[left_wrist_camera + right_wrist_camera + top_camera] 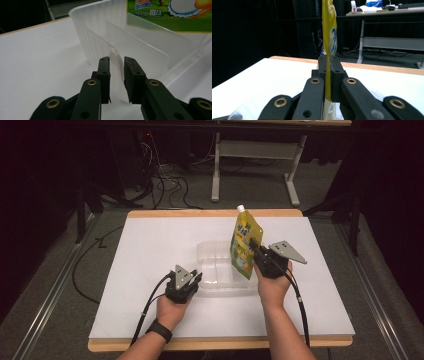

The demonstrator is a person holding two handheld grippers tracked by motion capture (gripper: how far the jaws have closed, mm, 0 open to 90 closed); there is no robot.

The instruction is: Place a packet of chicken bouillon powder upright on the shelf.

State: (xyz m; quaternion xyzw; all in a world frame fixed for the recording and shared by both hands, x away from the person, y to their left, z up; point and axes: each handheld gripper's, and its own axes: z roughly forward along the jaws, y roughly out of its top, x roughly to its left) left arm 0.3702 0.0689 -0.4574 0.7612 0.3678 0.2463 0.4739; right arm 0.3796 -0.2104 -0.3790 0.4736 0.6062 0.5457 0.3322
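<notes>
A clear plastic container [220, 265] lies on the white tabletop [150, 245] near the middle. My left gripper [197, 282] is at its near left corner, and in the left gripper view the jaws [117, 61] are shut on the container's thin wall [100, 32]. A yellow-green spouted pouch [245, 245] with a white cap is held upright over the container's right side. My right gripper [256, 252] is shut on the pouch's lower edge. In the right gripper view the pouch [329, 30] rises edge-on from between the pressed jaws [328, 58]. The pouch's printed bottom [170, 15] hangs above the container's interior.
The white sheet covers a wooden table with its edge showing at the front [220, 343]. Black cables [165, 185] lie on the floor beyond the table, beside the legs of a white desk [260, 165]. Dark surroundings close in on both sides.
</notes>
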